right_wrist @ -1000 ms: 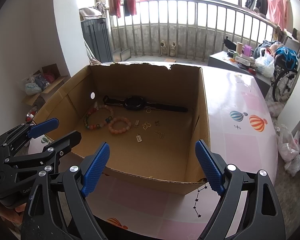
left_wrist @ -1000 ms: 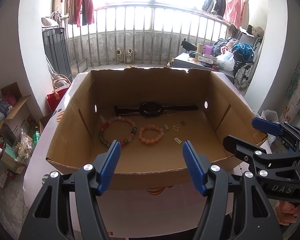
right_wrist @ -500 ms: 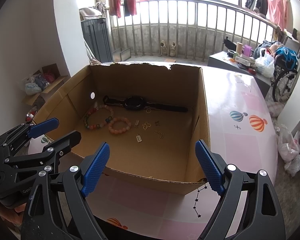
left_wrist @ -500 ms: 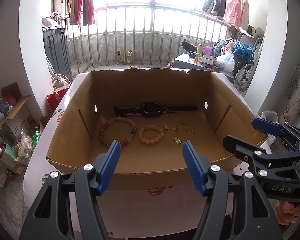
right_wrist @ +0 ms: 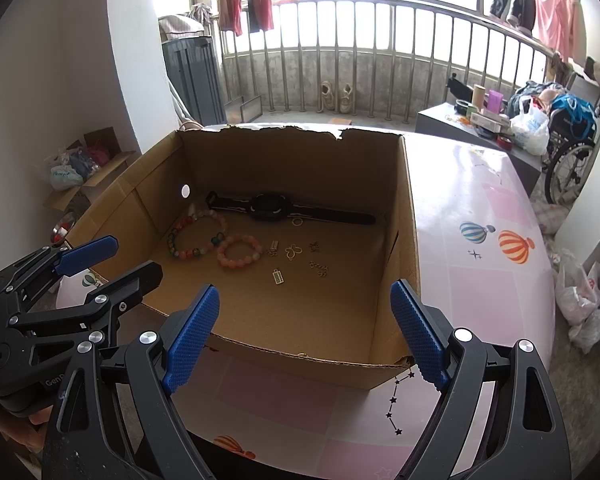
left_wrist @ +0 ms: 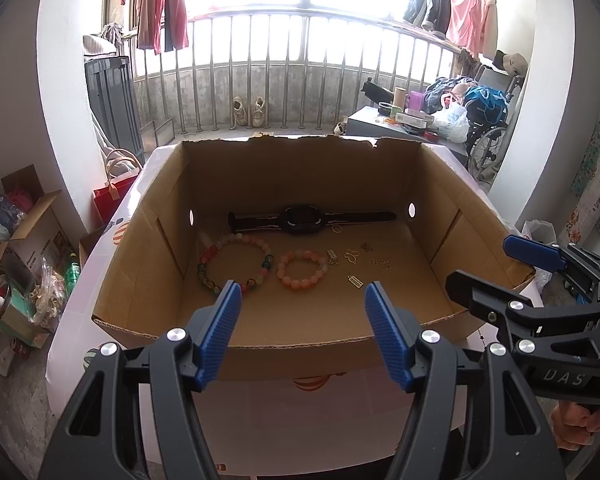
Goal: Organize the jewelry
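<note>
Both tongs hang released, holding nothing, in front of the near rim of an open cardboard box [left_wrist: 300,344]. The left tongs [left_wrist: 303,336] and right tongs [right_wrist: 305,334] sit side by side above the tabletop [right_wrist: 480,208]. On the box floor lie a multicolored bead bracelet [left_wrist: 236,262] and, just beside it, a pink bead bracelet [left_wrist: 302,269]. Small gold charms [left_wrist: 354,258] are scattered to their right. A black watch [left_wrist: 302,220] lies flat along the back wall.
</note>
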A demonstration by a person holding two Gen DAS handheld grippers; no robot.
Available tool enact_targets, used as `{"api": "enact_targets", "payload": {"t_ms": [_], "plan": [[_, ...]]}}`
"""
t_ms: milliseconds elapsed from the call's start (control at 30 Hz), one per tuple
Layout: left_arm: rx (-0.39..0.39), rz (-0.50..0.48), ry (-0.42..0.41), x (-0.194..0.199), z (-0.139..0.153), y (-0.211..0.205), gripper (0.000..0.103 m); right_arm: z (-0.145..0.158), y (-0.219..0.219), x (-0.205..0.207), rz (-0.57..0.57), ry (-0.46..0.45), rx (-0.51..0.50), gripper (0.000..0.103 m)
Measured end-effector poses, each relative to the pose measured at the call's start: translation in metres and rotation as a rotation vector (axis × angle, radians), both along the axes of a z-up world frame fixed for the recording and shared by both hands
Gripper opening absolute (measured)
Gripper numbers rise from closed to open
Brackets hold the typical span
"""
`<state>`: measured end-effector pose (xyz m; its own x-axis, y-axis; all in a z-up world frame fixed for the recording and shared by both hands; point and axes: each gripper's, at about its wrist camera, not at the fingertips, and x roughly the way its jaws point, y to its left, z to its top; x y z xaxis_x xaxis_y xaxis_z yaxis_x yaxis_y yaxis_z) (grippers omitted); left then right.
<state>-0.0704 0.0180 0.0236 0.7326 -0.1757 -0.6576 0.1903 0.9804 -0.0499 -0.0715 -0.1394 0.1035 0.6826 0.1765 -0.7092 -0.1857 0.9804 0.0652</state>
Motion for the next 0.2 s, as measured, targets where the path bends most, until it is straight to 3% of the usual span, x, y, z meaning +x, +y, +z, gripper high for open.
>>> {"api": "enact_targets", "payload": {"t_ms": [200], "plan": [[-0.002, 0.0, -0.01, -0.0006, -0.0007, -0.0006, 0.062, 0.0001, -0.0001, 0.0001, 0.0, 0.0, 0.0, 0.083]]}}
